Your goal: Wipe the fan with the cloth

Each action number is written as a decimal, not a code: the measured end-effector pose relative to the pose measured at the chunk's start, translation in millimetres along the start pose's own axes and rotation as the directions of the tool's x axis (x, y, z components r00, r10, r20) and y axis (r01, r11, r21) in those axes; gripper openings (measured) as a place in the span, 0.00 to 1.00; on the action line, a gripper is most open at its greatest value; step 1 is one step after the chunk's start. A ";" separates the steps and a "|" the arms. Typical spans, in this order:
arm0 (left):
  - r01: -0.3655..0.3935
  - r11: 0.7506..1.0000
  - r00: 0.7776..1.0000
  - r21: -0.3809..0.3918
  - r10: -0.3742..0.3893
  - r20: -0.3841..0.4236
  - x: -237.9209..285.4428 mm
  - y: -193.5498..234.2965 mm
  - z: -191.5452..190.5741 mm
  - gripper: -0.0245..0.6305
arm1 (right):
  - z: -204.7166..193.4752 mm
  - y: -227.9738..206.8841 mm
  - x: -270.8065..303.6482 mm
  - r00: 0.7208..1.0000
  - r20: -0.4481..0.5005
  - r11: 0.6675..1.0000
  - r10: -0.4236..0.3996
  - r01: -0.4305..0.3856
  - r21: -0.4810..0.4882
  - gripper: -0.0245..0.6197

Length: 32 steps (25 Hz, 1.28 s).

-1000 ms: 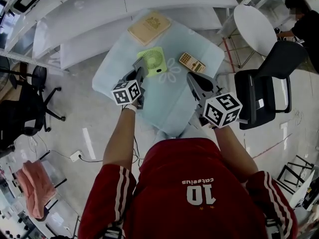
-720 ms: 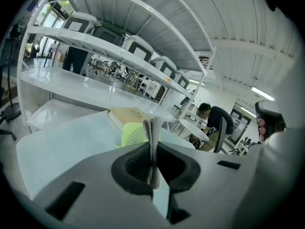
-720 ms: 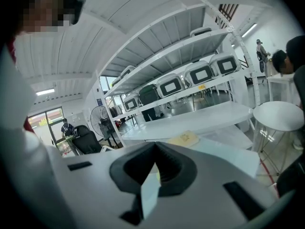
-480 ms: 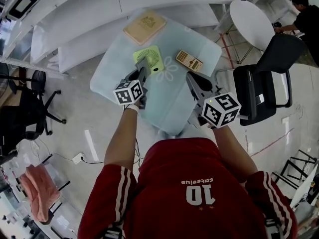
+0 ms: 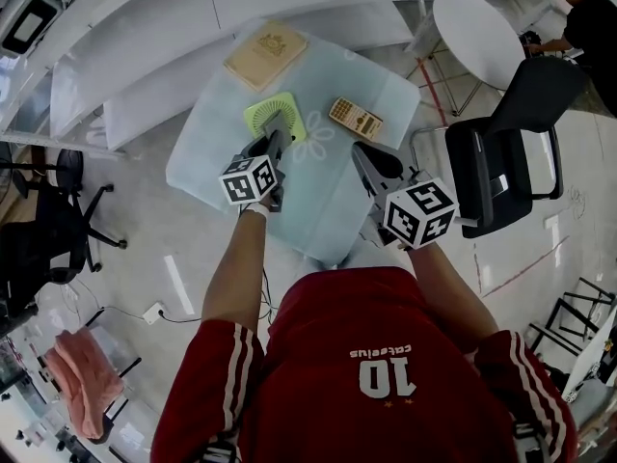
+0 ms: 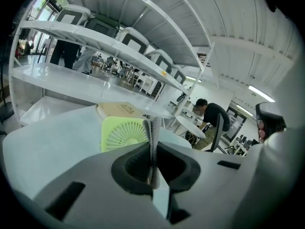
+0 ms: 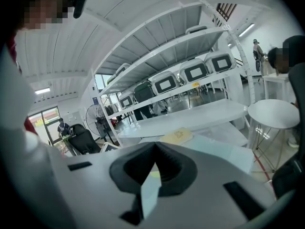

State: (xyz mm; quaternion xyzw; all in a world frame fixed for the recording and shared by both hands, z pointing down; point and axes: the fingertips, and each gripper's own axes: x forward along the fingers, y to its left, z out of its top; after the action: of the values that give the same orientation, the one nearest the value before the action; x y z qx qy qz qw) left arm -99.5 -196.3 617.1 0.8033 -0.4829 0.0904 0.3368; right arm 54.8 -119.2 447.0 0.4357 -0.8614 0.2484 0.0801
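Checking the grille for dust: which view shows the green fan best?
The left gripper view: the fan is close, grille ribs distinct, right edge behind the pinched cloth. The head view shows it small, partly under the left gripper. The right gripper view shows at most a greenish sliver.

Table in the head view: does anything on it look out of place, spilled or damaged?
Nothing stands out. The green fan, the calculator and the tan book sit apart on the table, with no spill or visible damage. The left hand-held gripper pinches a grey cloth.
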 end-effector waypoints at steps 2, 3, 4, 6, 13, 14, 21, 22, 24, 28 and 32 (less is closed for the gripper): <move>0.005 1.000 1.000 -0.001 -0.005 -0.005 6.2 -1.9 -0.4 0.07 | -1.1 -4.9 0.9 1.000 -0.006 1.000 -0.005 0.005 0.003 0.05; 0.007 1.000 1.000 -0.002 -0.007 -0.008 9.0 -2.5 -0.5 0.07 | -1.1 -7.4 1.7 1.000 -0.008 1.000 -0.007 0.007 0.005 0.05; 0.008 1.000 1.000 -0.003 -0.009 -0.010 11.5 -2.9 -0.8 0.07 | -0.7 -9.7 2.4 1.000 -0.010 1.000 -0.010 0.010 0.007 0.05; 0.011 1.000 1.000 -0.007 -0.011 -0.017 15.9 -3.5 -2.2 0.07 | 0.5 -13.6 3.5 1.000 -0.012 1.000 -0.014 0.014 0.010 0.05; 0.016 1.000 0.999 -0.022 -0.016 -0.037 32.7 -4.9 -10.0 0.07 | 1.7 -27.2 7.5 0.999 -0.025 1.000 -0.023 0.024 0.017 0.05; 0.017 1.000 0.999 -0.023 -0.018 -0.038 35.5 -5.1 -10.5 0.07 | 2.0 -28.9 8.0 0.999 -0.027 1.000 -0.024 0.025 0.018 0.05; 0.022 0.999 0.998 -0.035 -0.024 -0.056 53.8 -6.7 -14.2 0.07 | 3.1 -44.8 11.1 0.998 -0.039 0.999 -0.041 0.042 0.031 0.05; 0.022 0.999 0.998 -0.037 -0.025 -0.058 56.4 -6.7 -15.0 0.07 | 2.8 -47.1 11.5 0.998 -0.040 0.998 -0.043 0.044 0.033 0.05; 0.022 0.999 0.998 -0.040 -0.024 -0.061 60.5 -6.2 -16.8 0.07 | 1.8 -50.6 12.2 0.998 -0.043 0.998 -0.045 0.046 0.036 0.04; 0.019 0.999 0.997 -0.039 -0.021 -0.069 65.9 -5.1 -19.5 0.07 | -0.7 -56.9 11.8 0.997 -0.051 0.998 -0.050 0.052 0.043 0.05; 0.014 0.999 0.997 -0.042 -0.017 -0.076 70.0 -4.1 -21.9 0.07 | -0.9 -61.6 12.6 0.997 -0.053 0.997 -0.054 0.056 0.048 0.05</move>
State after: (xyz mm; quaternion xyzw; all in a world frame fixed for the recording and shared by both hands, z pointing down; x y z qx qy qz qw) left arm -55.9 -231.3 664.7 0.7958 -0.4651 0.1084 0.3723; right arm 95.8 -158.3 474.3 0.4545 -0.8403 0.2785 0.0984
